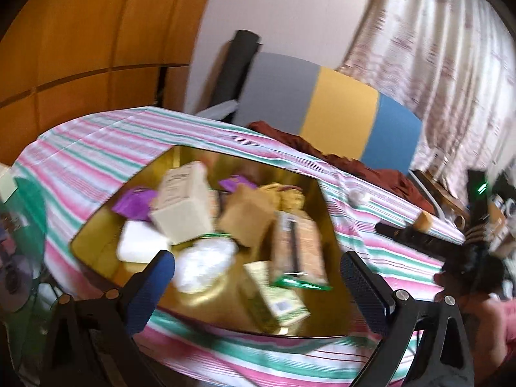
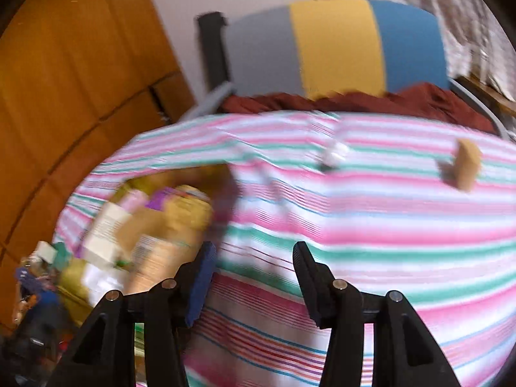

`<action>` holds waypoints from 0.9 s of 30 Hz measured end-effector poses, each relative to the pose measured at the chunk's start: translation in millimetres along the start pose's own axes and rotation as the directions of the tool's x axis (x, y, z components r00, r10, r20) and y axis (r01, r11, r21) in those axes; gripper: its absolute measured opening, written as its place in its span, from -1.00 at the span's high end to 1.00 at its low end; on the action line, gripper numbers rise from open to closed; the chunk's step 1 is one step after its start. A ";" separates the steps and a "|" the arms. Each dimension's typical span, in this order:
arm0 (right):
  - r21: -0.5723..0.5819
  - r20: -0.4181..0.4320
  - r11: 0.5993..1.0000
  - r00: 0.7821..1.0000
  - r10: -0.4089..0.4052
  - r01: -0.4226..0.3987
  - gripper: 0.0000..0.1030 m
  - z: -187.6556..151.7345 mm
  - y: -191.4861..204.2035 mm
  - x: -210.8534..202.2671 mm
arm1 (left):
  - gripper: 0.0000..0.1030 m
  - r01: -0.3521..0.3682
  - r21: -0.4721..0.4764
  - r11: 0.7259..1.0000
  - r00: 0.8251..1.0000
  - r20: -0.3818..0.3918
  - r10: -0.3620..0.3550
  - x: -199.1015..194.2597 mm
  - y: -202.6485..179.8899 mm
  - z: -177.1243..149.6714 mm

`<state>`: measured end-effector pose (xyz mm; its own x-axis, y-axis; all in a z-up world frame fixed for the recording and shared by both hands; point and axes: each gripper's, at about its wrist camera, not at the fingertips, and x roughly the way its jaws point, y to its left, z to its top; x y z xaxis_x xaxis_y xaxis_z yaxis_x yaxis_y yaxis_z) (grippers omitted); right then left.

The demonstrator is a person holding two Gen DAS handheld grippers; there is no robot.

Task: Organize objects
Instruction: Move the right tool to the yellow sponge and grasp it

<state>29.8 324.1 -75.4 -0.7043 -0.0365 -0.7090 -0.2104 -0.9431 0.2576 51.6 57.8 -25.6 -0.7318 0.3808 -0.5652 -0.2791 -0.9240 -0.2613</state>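
A golden tray (image 1: pixel 325 309) lies on a table under a pink, green and white striped cloth (image 1: pixel 96 142). The tray holds several packages: a cream box (image 1: pixel 182 206), a brown bag (image 1: pixel 248 216), a tan packet (image 1: pixel 296 248), a white pouch (image 1: pixel 206 264), a green box (image 1: pixel 277 300) and purple packets (image 1: pixel 132 203). My left gripper (image 1: pixel 258 287) hovers open over the tray's near side with nothing gripped. My right gripper (image 2: pixel 254 267) is open over bare striped cloth (image 2: pixel 387 225), right of the blurred tray pile (image 2: pixel 145 225). A small white object (image 2: pixel 333 154) and a tan block (image 2: pixel 466 169) lie beyond it.
A chair with a grey, yellow and blue back (image 2: pixel 335 45) stands behind the table with maroon cloth (image 2: pixel 419 100) on its seat. Wooden panelling (image 1: pixel 80 32) fills the left. A black device with a green light (image 1: pixel 479 193) and a hand (image 1: pixel 483 309) show at the right edge.
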 end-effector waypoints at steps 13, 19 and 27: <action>0.195 -0.013 0.931 0.950 -0.311 0.308 0.01 -1.5 -162.2 -8.8 | -1.00 0.221 0.237 0.946 0.973 -0.120 -0.197 30.0 -123.3 -7.8; 0.247 0.046 0.903 0.927 -0.372 0.350 -0.10 52.8 -208.6 -6.9 | -1.00 0.253 0.264 0.931 0.959 -0.193 -0.206 54.4 -158.6 -16.3; 0.233 0.049 0.882 0.900 -0.432 0.411 -0.10 83.1 -236.3 27.4 | -1.00 0.251 0.292 0.923 0.953 -0.241 -0.183 69.5 -170.4 -24.3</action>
<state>3.9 573.4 -101.3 -0.5767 0.3911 -0.7173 -0.6323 -0.7696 0.0887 63.4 242.6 -39.3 -0.4963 0.5402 -0.6796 -0.6229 -0.7668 -0.1547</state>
